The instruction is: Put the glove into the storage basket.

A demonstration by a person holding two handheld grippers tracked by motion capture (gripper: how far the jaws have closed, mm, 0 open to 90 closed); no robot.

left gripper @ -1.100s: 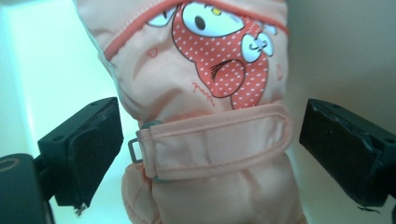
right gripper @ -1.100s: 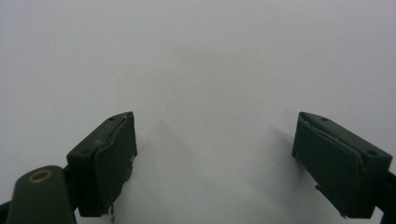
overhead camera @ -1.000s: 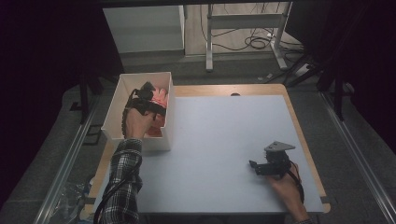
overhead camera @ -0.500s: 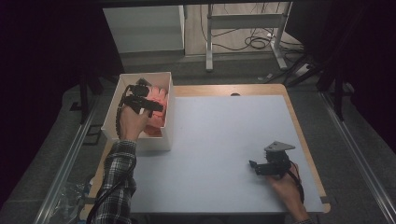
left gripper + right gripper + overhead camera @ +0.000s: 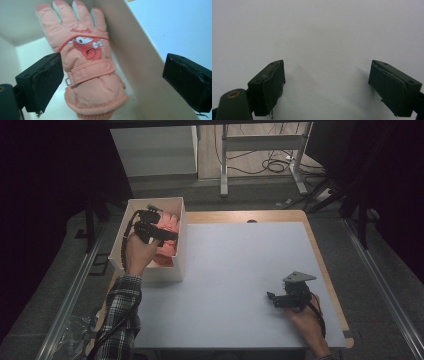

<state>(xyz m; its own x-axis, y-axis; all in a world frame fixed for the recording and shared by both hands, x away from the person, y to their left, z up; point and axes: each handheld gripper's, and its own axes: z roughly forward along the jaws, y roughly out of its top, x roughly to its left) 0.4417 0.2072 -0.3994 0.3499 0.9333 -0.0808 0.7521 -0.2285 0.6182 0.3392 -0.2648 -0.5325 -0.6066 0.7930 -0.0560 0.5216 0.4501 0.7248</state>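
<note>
Lab — floor cables (image 5: 270, 165), metal frame (image 5: 260, 142).

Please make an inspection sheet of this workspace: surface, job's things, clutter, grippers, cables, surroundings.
Surface: pale table top, bare in the middle.
Job's things: pink glove lying in the white box, against its wall.
Clutter: nothing seen.
Grippers: left gripper open above the glove, not touching; right gripper open over the table.
Cables: black cable looping from the left gripper.
Surroundings: dark floor, metal frame, floor cables.
</note>
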